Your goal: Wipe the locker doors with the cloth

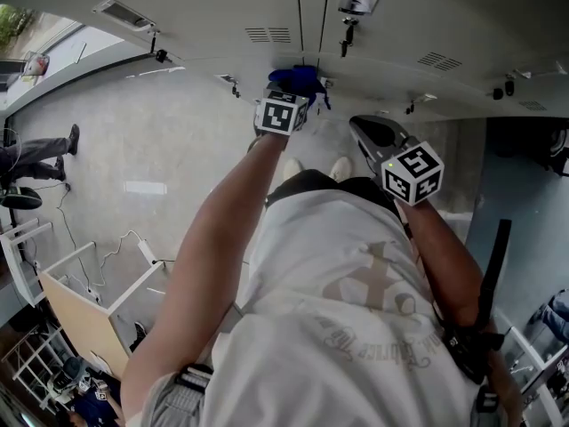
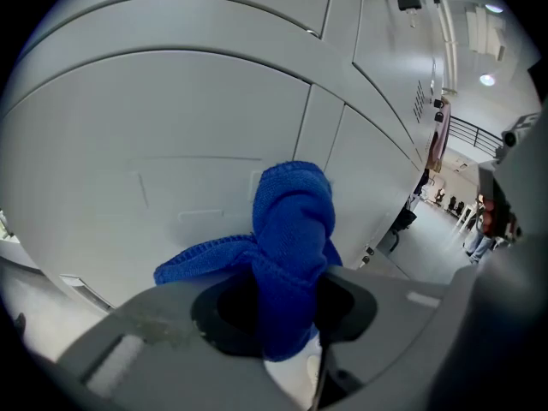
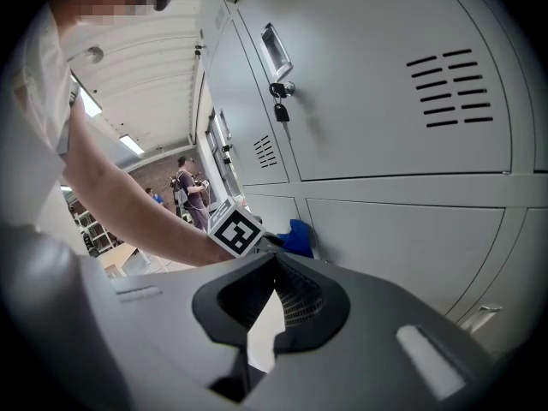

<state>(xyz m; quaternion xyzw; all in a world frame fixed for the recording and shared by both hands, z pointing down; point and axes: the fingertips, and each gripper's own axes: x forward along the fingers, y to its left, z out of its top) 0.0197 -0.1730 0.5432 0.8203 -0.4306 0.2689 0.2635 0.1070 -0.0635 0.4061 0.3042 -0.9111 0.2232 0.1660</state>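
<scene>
A blue cloth (image 2: 291, 229) is bunched between the jaws of my left gripper (image 2: 287, 302), which is shut on it. The cloth presses against a grey locker door (image 2: 171, 127). In the head view the left gripper (image 1: 292, 96) reaches low toward the lockers (image 1: 213, 25), with the cloth (image 1: 298, 80) at its tip. My right gripper (image 1: 363, 128) hangs beside it, a little away from the lockers. Its jaws are shut with nothing between them (image 3: 273, 268). From the right gripper view the cloth (image 3: 297, 236) touches a lower door, next to the left gripper's marker cube (image 3: 234, 229).
The upper locker door (image 3: 385, 84) has vent slots and a handle with a hanging key (image 3: 277, 101). A white-framed wooden table (image 1: 84, 301) and cables stand on the floor at left. A seated person's legs (image 1: 36, 154) are further left. People (image 3: 188, 187) stand far down the corridor.
</scene>
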